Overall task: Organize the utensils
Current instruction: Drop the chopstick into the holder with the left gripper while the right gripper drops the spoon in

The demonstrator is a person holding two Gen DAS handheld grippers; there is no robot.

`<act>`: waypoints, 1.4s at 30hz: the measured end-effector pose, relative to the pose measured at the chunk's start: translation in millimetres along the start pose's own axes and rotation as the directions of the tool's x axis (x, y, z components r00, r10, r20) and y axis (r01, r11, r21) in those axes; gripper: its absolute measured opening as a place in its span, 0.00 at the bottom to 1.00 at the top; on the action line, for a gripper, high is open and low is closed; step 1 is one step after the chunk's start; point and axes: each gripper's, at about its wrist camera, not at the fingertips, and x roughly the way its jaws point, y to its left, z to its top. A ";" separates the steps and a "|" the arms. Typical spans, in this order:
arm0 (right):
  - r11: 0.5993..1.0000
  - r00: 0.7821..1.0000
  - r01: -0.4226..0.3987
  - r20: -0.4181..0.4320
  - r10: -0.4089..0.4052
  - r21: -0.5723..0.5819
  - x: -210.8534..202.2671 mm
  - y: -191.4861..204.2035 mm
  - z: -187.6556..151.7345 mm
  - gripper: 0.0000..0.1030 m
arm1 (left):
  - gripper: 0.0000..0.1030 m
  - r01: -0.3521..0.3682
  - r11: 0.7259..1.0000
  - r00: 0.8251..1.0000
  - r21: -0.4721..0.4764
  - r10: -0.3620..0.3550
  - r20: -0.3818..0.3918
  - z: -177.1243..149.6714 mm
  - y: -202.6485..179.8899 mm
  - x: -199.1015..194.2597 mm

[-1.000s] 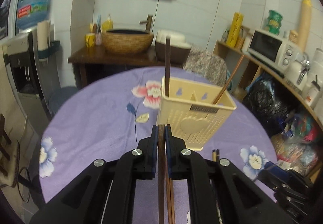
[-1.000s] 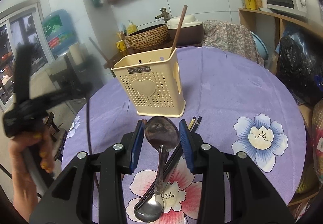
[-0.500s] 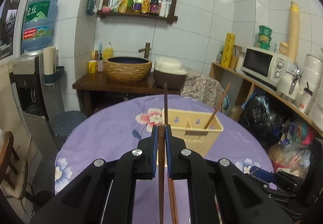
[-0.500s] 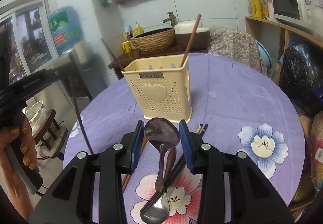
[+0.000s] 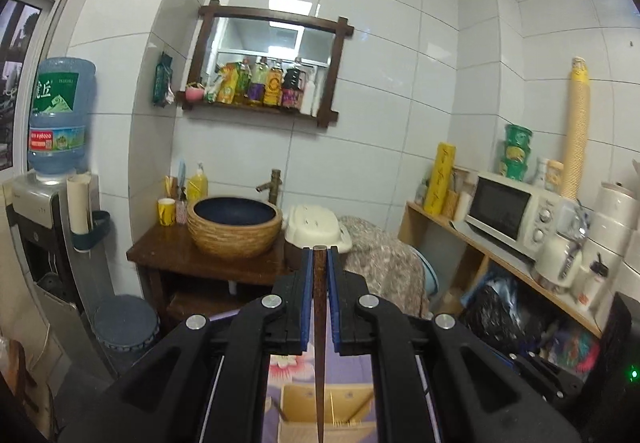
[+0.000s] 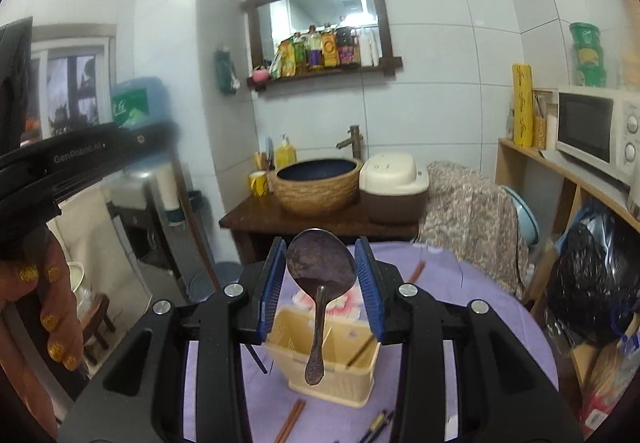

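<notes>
My left gripper (image 5: 319, 255) is shut on a dark wooden chopstick (image 5: 319, 343) that hangs down over the cream utensil basket (image 5: 320, 417) on the purple flowered table. My right gripper (image 6: 321, 255) is shut on the bowl of a metal spoon (image 6: 320, 283); its handle hangs above the same basket (image 6: 332, 355), which holds a chopstick (image 6: 362, 349). The left gripper's body (image 6: 60, 159) shows at the left of the right wrist view, held by a hand.
Loose chopsticks (image 6: 292, 419) and dark pens (image 6: 378, 425) lie on the purple cloth (image 6: 460, 323) in front of the basket. A wooden washstand with a woven basin (image 6: 318, 183) stands behind the table. A shelf with a microwave (image 5: 508, 211) runs along the right.
Both grippers have risen and tilted up, so the basket now sits low in both views. The spoon has been lifted off the table. The chopstick now hangs over the basket.
</notes>
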 end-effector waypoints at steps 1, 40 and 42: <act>1.000 1.000 0.014 0.002 -0.014 0.002 6.1 -1.8 5.0 0.35 | 0.08 -0.007 1.000 1.000 -0.005 0.007 -0.006 1.0 -0.5 7.5; 0.990 0.981 0.141 -0.131 -0.141 -0.008 49.4 -32.2 -124.4 0.65 | 0.83 0.031 0.993 0.982 0.116 -0.009 -0.189 -134.7 8.7 -0.1; 0.990 0.978 0.144 -0.155 -0.141 0.011 37.0 -36.3 -131.1 0.65 | 0.94 0.010 0.993 0.983 0.120 0.012 -0.181 -147.7 13.7 -13.3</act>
